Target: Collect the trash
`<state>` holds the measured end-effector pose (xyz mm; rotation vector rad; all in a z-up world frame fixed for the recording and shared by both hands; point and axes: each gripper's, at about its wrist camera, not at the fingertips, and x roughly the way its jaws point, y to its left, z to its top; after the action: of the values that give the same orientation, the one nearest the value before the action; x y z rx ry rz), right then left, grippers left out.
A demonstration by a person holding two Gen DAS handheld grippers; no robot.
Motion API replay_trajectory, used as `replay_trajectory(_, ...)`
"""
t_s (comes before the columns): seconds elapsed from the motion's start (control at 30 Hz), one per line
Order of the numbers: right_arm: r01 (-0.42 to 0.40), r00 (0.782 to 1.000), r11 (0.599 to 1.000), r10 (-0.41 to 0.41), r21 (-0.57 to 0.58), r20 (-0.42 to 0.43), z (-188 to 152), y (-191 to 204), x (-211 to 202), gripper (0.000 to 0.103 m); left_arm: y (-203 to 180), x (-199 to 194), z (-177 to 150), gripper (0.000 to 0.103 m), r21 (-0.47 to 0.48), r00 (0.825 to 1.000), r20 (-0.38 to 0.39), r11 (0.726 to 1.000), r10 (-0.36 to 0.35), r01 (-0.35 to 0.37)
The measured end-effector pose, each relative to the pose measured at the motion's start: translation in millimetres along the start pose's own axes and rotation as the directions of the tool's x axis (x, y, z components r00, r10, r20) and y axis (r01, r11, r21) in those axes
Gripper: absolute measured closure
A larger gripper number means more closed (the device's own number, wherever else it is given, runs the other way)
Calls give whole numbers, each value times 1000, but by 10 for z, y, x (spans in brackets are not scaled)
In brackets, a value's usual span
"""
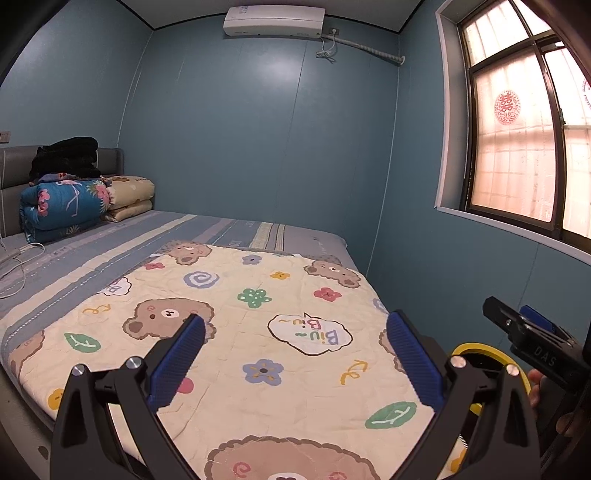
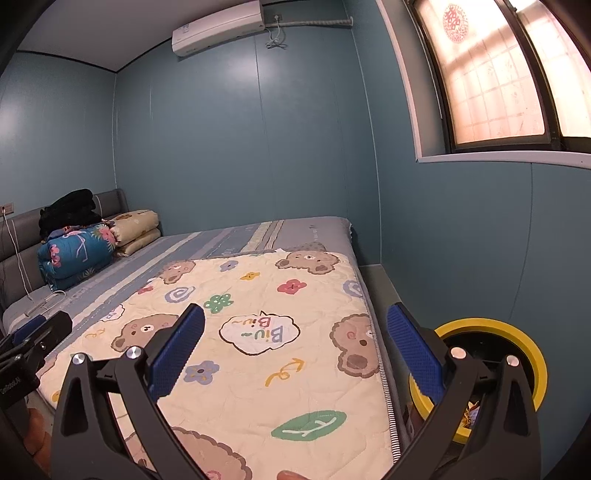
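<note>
- Left gripper (image 1: 295, 358) hangs over the near end of the bed, its blue fingers (image 1: 177, 363) spread wide with nothing between them.
- Right gripper (image 2: 295, 356) hangs over the bed's near right edge, likewise spread wide and holding nothing.
- Bin (image 2: 517, 332), yellow-rimmed with a black liner, stands on the floor just beside the bed's right side, between bed and wall; some wrappers (image 2: 471, 411) show inside it, partly hidden by the right gripper's finger.
- In the left view, the bin's rim (image 1: 480, 349) peeks out behind the left gripper, with the right gripper (image 1: 532, 332) above it.
- Quilt (image 1: 258, 332), cream with bears and flowers, covers the near part of the bed.
- Striped sheet (image 1: 147, 236) lies bare beyond the quilt.
- Folded bedding (image 1: 66, 206) is stacked against the headboard (image 1: 110, 158), far left.
- Air conditioner (image 1: 273, 20) hangs high on the far wall; window (image 1: 517, 147) is on the right.
</note>
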<state>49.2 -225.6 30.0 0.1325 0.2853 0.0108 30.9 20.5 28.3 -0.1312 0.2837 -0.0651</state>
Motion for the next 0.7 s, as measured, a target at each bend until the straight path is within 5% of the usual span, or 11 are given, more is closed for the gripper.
replay_trajectory(0.7,4,998,1000,-4,3,-61,-132,0,144,8,26,22,-47,8,-7,1000,3,1000,0,0)
